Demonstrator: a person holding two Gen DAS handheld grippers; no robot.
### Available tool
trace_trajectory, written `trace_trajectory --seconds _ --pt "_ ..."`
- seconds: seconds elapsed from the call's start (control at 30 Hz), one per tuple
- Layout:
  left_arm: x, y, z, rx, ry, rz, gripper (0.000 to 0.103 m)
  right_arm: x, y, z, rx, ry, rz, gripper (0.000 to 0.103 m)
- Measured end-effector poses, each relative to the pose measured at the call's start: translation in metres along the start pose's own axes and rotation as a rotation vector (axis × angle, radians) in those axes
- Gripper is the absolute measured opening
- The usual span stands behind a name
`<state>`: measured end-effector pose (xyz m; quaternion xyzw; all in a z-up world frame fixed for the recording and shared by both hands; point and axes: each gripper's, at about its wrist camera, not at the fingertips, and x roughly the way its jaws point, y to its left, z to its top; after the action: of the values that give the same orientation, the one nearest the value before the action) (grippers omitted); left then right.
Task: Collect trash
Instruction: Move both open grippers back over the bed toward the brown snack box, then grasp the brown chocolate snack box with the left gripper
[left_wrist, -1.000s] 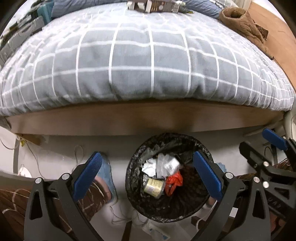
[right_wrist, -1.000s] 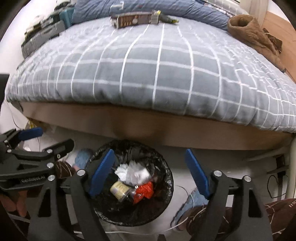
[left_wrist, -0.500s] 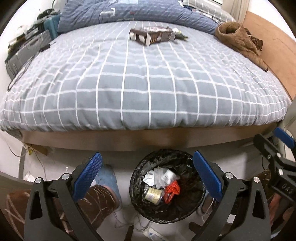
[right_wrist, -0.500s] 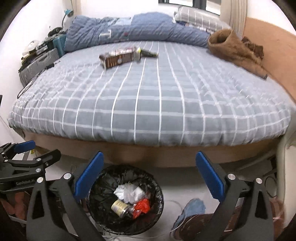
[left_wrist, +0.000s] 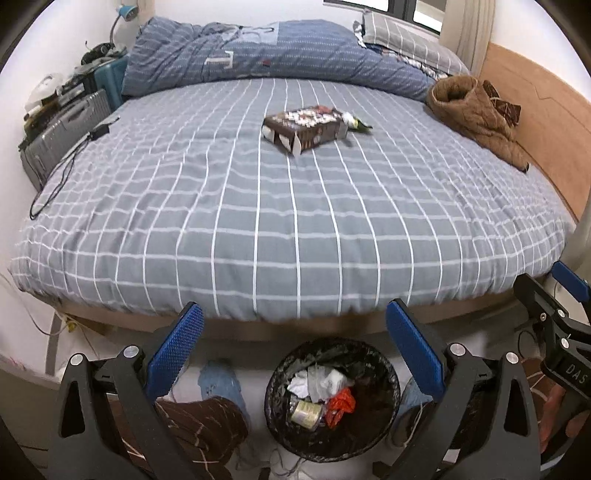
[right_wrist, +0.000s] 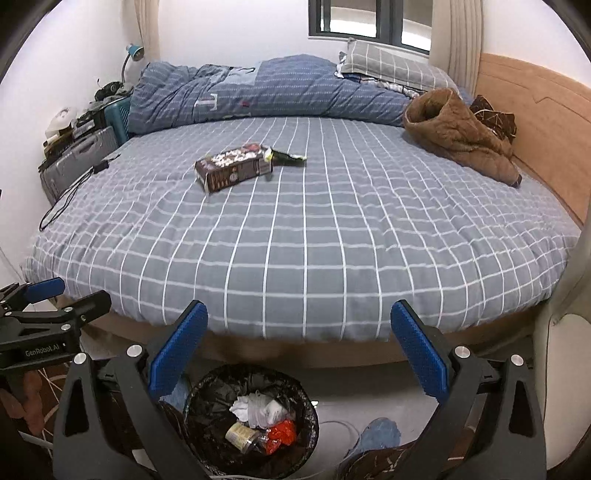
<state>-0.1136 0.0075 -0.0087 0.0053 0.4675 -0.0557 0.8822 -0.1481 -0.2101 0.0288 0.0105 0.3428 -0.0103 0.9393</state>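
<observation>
Brown carton (left_wrist: 303, 127) lies flat mid-bed on the grey checked sheet (left_wrist: 295, 221), long axis running across the bed and slightly away toward the right, open flaps at the nearer left end, with a dark green wrapper (left_wrist: 357, 123) touching its far right end. Black-lined bin (left_wrist: 334, 400) on the floor at the foot of the bed holds crumpled white paper (left_wrist: 314, 380), a small tin (left_wrist: 306, 410) and a red wrapper (left_wrist: 341, 404). Left gripper (left_wrist: 293, 356) jaws spread wide, nothing between them; right gripper (right_wrist: 299, 356) jaws just finished opening, fully spread and empty, both above the bin.
</observation>
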Motion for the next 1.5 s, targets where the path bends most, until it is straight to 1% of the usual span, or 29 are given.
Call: trace_trajectory --seconds 0.23,0.4,0.57,0.77,0.87,0.97,1.0,1.07,1.1,1.13,1.17,1.27,1.33,1.4,1.5 --pt "0.007 -0.004 0.037 0.017 -0.017 -0.005 0.097 0.009 -0.007 0.034 0.009 -0.017 0.010 0.095" --pt "0.032 -0.005 0.068 0.032 -0.005 -0.047 0.097 0.025 -0.010 0.056 0.006 -0.016 0.020 0.095" --pt "0.063 0.001 0.100 0.034 0.023 -0.033 0.097 0.045 -0.014 0.081 0.012 -0.014 0.033 0.095" --pt "0.089 0.010 0.138 0.059 0.017 0.002 0.097 0.076 -0.016 0.114 0.002 -0.017 0.038 0.095" --pt "0.107 0.012 0.160 0.113 0.018 0.011 0.097 0.094 -0.017 0.132 -0.012 -0.014 0.041 0.095" --pt "0.130 0.012 0.186 0.182 0.042 0.002 0.097 0.112 -0.018 0.148 -0.028 -0.010 0.041 0.095" --pt "0.140 0.012 0.197 0.213 0.054 -0.015 0.097 0.117 -0.018 0.151 -0.030 -0.009 0.042 0.095" --pt "0.153 0.008 0.208 0.271 0.075 -0.040 0.097 0.130 -0.020 0.158 -0.039 -0.002 0.045 0.095" --pt "0.165 0.003 0.217 0.326 0.097 -0.055 0.097 0.134 -0.020 0.160 -0.042 0.000 0.045 0.095" --pt "0.173 0.000 0.222 0.361 0.110 -0.061 0.097 0.140 -0.021 0.164 -0.045 0.004 0.045 0.095" --pt "0.185 -0.005 0.228 0.423 0.134 -0.067 0.097 0.146 -0.021 0.166 -0.047 0.009 0.047 0.095" --pt "0.212 -0.019 0.237 0.563 0.165 -0.032 0.097 0.155 -0.023 0.167 -0.042 0.014 0.068 0.095" --pt "0.232 -0.028 0.245 0.644 0.185 -0.031 0.097 0.164 -0.023 0.165 -0.052 0.024 0.070 0.095" --pt "0.247 -0.032 0.253 0.679 0.201 -0.035 0.097 0.171 -0.024 0.163 -0.057 0.031 0.071 0.095" --pt "0.268 -0.039 0.262 0.742 0.248 -0.076 0.097 0.183 -0.028 0.161 -0.050 0.042 0.078 0.095"
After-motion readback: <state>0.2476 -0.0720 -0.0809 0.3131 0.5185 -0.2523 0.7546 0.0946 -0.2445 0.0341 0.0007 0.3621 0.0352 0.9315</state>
